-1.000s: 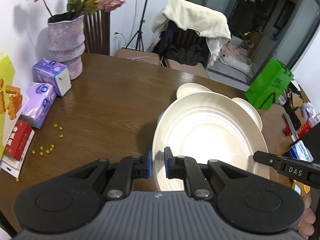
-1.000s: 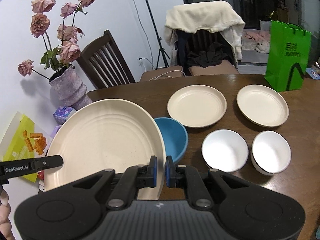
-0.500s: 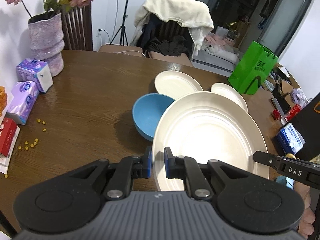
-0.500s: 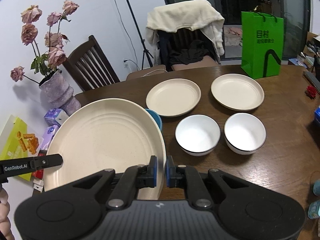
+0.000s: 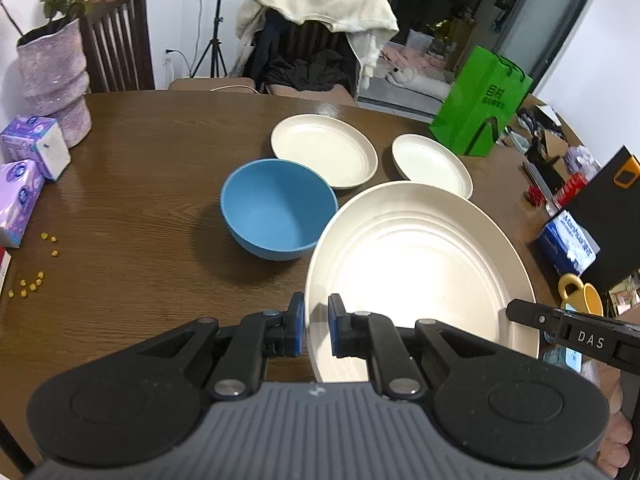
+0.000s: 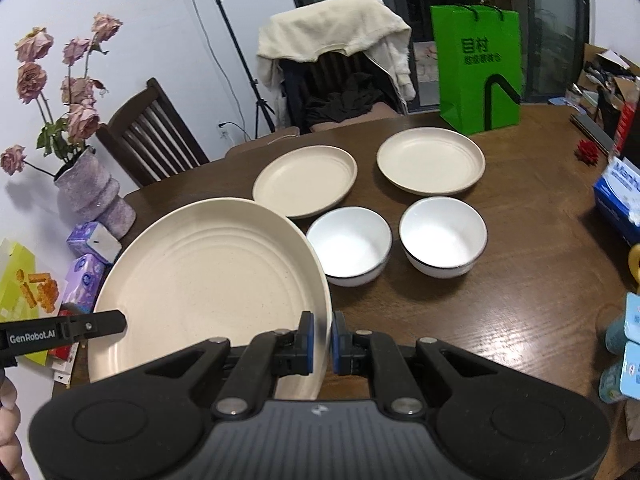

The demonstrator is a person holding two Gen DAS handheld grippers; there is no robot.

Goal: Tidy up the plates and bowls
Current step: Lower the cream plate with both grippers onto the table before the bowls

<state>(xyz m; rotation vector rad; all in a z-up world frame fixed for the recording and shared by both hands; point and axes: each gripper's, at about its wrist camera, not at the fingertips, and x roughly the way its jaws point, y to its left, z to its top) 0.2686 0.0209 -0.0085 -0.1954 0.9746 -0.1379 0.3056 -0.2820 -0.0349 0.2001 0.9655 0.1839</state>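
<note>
Both grippers hold one large cream plate (image 5: 420, 264) (image 6: 208, 280) above the brown table. My left gripper (image 5: 316, 330) is shut on its left rim, and my right gripper (image 6: 321, 342) is shut on its right rim. A blue bowl (image 5: 278, 208) sits on the table just left of the held plate. Two smaller cream plates (image 6: 306, 180) (image 6: 431, 160) lie side by side farther back. In front of them stand two white bowls (image 6: 349, 246) (image 6: 443, 236) with dark rims; the left wrist view hides these behind the big plate.
A green paper bag (image 6: 478, 68) stands at the table's far edge. A purple vase (image 5: 54, 80), tissue packs (image 5: 34, 152) and scattered yellow bits (image 5: 30, 280) fill the left side. A blue tissue box (image 5: 568, 240) and yellow mug (image 5: 582, 296) sit at the right.
Both grippers have carried the large plate to the right across the table. The blue bowl, earlier hidden behind the plate in the left wrist view, now shows in full on its left.
</note>
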